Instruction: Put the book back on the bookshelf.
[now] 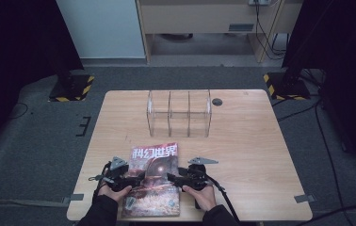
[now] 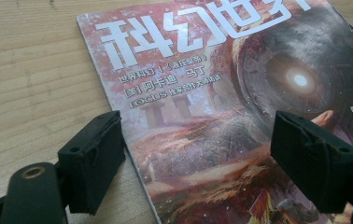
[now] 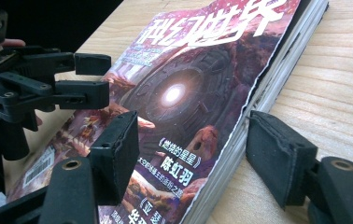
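**Both grippers at the magazine's side edges, nothing clamped**

Magazine point(image 1: 153, 181) lies flat, cover up, near the person's edge of the wooden table point(image 1: 251, 155). White title characters at its far end.

Left gripper point(image 1: 136, 179) sits at the magazine's left edge. Jaws apart: one over bare wood just beside the spine, the other above the cover. Pads not pressing on it.

Right gripper point(image 1: 172, 178) sits at the right edge, the page side. Jaws apart, straddling that edge: one over the cover, one over the table beside the page stack. Front cover edge looks slightly ragged there. No grip visible.

Clear acrylic divider rack point(image 1: 179, 113) stands farther back on the table, well apart from the magazine.
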`<action>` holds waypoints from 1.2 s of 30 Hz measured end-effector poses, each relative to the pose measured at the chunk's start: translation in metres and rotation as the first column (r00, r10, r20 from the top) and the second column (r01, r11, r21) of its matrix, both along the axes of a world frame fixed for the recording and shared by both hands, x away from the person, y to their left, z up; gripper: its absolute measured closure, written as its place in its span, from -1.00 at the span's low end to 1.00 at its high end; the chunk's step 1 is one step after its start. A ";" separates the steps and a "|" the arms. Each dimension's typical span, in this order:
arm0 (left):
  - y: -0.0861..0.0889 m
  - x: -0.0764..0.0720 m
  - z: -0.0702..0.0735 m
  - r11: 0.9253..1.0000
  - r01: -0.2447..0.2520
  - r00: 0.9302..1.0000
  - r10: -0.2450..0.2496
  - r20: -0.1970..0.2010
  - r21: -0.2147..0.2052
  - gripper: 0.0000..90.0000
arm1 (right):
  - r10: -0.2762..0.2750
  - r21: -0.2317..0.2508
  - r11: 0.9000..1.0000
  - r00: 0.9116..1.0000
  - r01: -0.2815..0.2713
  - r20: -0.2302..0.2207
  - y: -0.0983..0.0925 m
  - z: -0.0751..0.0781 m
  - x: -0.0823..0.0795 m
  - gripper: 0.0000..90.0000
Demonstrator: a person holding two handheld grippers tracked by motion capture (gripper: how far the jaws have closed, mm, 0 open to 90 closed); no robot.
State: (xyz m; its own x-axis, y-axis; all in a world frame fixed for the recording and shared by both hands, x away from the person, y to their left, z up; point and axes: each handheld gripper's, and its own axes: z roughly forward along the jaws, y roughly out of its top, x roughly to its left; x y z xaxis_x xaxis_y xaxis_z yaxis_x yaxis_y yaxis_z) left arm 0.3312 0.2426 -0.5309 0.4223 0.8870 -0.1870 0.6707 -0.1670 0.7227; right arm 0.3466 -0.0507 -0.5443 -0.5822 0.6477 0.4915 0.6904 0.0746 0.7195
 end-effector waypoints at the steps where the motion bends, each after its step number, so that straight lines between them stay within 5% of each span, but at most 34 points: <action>1: 0.000 0.000 0.000 1.000 -0.001 1.000 0.001 -0.001 -0.003 -0.64 | -0.001 0.000 1.000 1.000 0.001 0.002 0.000 0.001 0.000 -0.23; 8: 0.001 0.000 0.000 1.000 -0.004 1.000 0.004 -0.001 -0.010 -0.64 | 0.003 0.153 0.988 1.000 -0.005 0.015 -0.003 0.013 0.001 -0.11; 15: 0.001 0.000 0.000 1.000 0.000 1.000 0.000 -0.001 -0.010 -0.64 | 0.002 0.048 0.999 0.999 -0.004 0.052 0.003 0.011 0.000 -0.22; 19: 0.001 0.000 0.000 1.000 -0.001 1.000 0.001 -0.001 -0.010 -0.64 | 0.007 -0.037 0.999 1.000 -0.006 0.005 0.003 0.002 0.000 -0.24; 26: 0.001 0.000 0.000 1.000 -0.005 1.000 0.005 0.000 -0.015 -0.65 | 0.020 -0.005 1.000 1.000 -0.020 0.012 0.000 0.004 -0.001 -0.23; 31: 0.001 0.000 0.000 1.000 -0.006 1.000 0.006 0.000 -0.015 -0.65 | 0.024 0.131 0.991 0.998 -0.031 0.054 -0.002 0.014 -0.001 -0.10; 36: 0.001 0.000 0.000 1.000 -0.004 1.000 0.004 0.000 -0.013 -0.64 | 0.012 0.037 0.999 0.998 -0.014 0.058 0.002 0.011 0.002 -0.17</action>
State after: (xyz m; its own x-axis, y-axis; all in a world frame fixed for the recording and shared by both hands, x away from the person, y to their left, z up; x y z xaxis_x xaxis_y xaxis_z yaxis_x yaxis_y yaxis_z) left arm 0.3313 0.2437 -0.5312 0.4189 0.8862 -0.1982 0.6712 -0.1552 0.7249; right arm 0.3490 -0.0485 -0.5331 -0.6186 0.6219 0.4801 0.6466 0.0559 0.7608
